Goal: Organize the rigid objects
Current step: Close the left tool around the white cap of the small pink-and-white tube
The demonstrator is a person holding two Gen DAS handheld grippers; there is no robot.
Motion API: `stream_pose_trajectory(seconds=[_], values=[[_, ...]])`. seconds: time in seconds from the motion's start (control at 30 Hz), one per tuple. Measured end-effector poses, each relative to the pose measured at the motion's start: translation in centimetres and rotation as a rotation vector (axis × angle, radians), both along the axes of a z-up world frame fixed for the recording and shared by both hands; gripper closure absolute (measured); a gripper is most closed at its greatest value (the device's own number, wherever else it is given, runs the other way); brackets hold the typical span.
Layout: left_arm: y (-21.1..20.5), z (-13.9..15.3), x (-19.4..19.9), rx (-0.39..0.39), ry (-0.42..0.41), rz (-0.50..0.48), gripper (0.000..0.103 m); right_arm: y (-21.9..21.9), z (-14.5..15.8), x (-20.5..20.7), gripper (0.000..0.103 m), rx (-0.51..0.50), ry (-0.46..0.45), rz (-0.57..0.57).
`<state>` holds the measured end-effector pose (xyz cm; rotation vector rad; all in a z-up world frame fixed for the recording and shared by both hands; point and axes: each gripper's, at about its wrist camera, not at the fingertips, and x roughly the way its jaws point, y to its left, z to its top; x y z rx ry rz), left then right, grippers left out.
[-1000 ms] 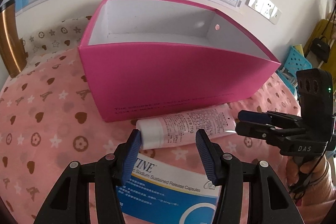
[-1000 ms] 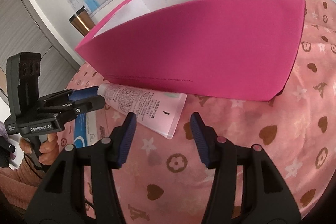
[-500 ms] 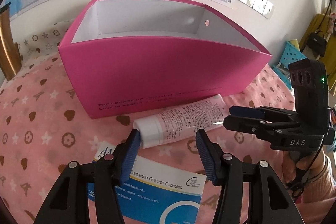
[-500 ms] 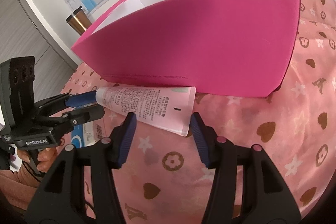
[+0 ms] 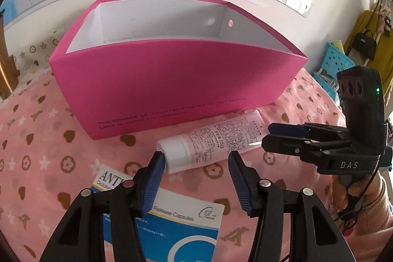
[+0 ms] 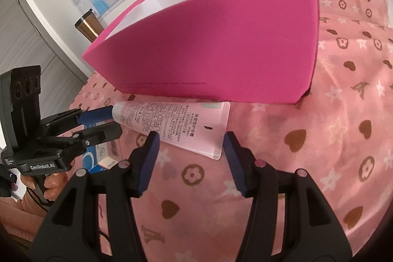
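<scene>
Two grippers: both are seen, each held in a person's hand, and nothing is gripped by either.
Left gripper (image 5: 195, 165): its jaws are parted and pointed down at the cap end of the tube; the left pad (image 5: 154, 171) is seen right by the white cap (whether it is touched cannot be told).
Right gripper (image 6: 191, 146): its jaws are parted too, and the flat end of the tube is framed between them, not pinched.
Tube (image 5: 213, 143): it is laid flat on the pink cloth (image 5: 36, 139), just in front of the pink box (image 5: 172, 80).
Pink box: it is stood upright and nothing is seen inside.
Medicine box (image 5: 172, 225): it is laid flat below the left gripper.
Step in hand: the tube is being lined up for a pick.
Next move: one gripper would have to be lowered and squeezed on the tube, then lifted over the box wall.
</scene>
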<state>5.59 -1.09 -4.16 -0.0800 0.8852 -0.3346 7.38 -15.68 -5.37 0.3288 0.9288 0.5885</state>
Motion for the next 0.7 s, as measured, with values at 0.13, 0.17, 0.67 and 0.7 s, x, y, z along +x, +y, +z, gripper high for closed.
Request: stream_pose_trajectory(seconds=[0.13, 0.17, 0.67, 0.7], values=[[-0.6, 0.1, -0.2, 0.001, 0.000, -0.017, 0.051, -0.6, 0.1, -0.5, 0.046, -0.004, 0.000, -0.011], [-0.9, 0.0, -0.2, 0.001, 0.001, -0.021, 0.051, -0.7, 0.1, -0.6, 0.046, -0.004, 0.000, -0.012], [-1.4, -0.3, -0.8, -0.002, 0.022, -0.035, 0.060, -1.4, -0.7, -0.5, 0.046, 0.002, -0.003, -0.023], [-1.5, -0.3, -0.8, 0.002, 0.022, -0.033, 0.060, -1.3, -0.7, -0.5, 0.046, -0.006, -0.006, -0.025]])
